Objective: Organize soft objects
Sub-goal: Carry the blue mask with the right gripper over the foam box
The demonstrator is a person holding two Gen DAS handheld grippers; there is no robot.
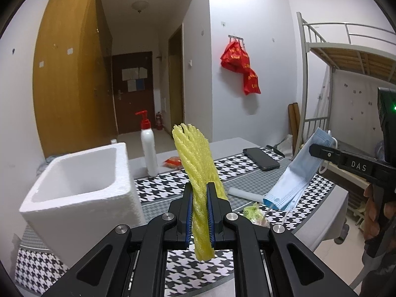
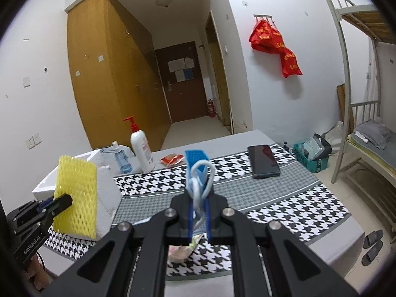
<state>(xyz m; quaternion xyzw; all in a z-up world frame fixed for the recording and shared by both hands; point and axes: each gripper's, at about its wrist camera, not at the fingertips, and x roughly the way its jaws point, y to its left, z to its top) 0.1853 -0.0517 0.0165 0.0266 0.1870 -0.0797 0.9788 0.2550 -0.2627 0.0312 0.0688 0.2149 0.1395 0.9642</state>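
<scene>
Over the houndstooth tablecloth (image 1: 158,185), seen from the left wrist, the left gripper (image 1: 200,212) has its fingers clamped on a yellow foam net sleeve (image 1: 198,173), which stands up between the blue pads, above the table. Just to its left sits an open white foam box (image 1: 81,188), with a white pump bottle (image 1: 148,148) behind it. Off to the right, the right gripper (image 1: 313,149) holds a pale blue face mask (image 1: 299,173) in the air; a black phone (image 1: 261,158) lies on the cloth beyond.

Across at the right wrist view, the right gripper's (image 2: 199,212) fingers are pinched together on the face mask (image 2: 198,173), its ear loops sticking up between the pads. At the left edge the left gripper (image 2: 63,201) grips the yellow foam net sleeve (image 2: 76,195) in front of the white foam box (image 2: 106,193). The pump bottle (image 2: 141,148) and phone (image 2: 263,160) rest on the table.
</scene>
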